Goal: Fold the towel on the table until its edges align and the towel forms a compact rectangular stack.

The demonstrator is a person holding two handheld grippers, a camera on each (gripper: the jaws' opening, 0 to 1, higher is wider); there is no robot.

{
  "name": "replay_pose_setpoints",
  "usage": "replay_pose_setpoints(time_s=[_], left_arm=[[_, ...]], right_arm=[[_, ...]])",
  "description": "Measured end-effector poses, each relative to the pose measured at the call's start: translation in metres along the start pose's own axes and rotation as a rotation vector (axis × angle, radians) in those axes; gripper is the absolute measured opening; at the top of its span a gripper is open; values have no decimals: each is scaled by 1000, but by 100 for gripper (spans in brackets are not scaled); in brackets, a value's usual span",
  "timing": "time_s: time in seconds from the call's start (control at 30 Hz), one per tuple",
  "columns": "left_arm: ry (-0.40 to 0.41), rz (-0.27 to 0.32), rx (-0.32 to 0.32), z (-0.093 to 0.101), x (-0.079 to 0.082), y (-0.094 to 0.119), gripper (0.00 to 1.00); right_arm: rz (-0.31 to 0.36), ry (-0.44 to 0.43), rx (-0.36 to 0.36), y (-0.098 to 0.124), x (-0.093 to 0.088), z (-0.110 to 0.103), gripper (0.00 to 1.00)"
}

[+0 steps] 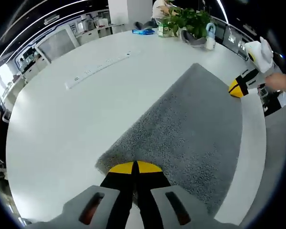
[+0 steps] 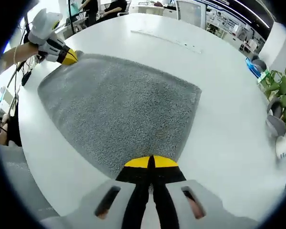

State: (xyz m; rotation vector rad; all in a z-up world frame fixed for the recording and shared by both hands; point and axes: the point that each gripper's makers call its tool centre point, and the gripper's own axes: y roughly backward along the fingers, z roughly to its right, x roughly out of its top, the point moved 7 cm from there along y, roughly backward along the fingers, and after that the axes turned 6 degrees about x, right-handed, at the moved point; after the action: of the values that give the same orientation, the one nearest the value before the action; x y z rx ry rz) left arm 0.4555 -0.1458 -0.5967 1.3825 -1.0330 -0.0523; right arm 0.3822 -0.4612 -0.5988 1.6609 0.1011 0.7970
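The towel [image 1: 190, 129], grey and shaggy, lies spread flat on the white surface [image 1: 76, 129], one side running close along the near rim of the surface. In the left gripper view the left tongs [image 1: 135, 168] have their yellow-tipped jaws pressed together over one corner of the towel, pinching its edge. The right tongs [image 1: 236, 88] show at the far corner in that view, yellow tips at the towel's border. In the right gripper view the right tongs [image 2: 151, 162] are likewise closed tight on the near corner of the towel [image 2: 119, 107], and the left tongs [image 2: 66, 56] sit at the opposite corner, touching the fabric. Farther off on the surface lie a long white power strip [image 1: 97, 68], a leafy potted plant [image 1: 188, 21] with a small pale bottle [image 1: 210, 36] beside it, and a blue object [image 1: 143, 32]
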Motion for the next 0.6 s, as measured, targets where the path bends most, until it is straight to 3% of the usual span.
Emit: replay_pose_setpoints(time_s=[0.23,0.6], left_arm=[[-6,-26,5,2,-1,2,1],[1,-51,19,13,-14,14,1]], right_arm=[[-52,4,-9,0,4,-1,0],[-55,-47,8,-1,6,2,0]])
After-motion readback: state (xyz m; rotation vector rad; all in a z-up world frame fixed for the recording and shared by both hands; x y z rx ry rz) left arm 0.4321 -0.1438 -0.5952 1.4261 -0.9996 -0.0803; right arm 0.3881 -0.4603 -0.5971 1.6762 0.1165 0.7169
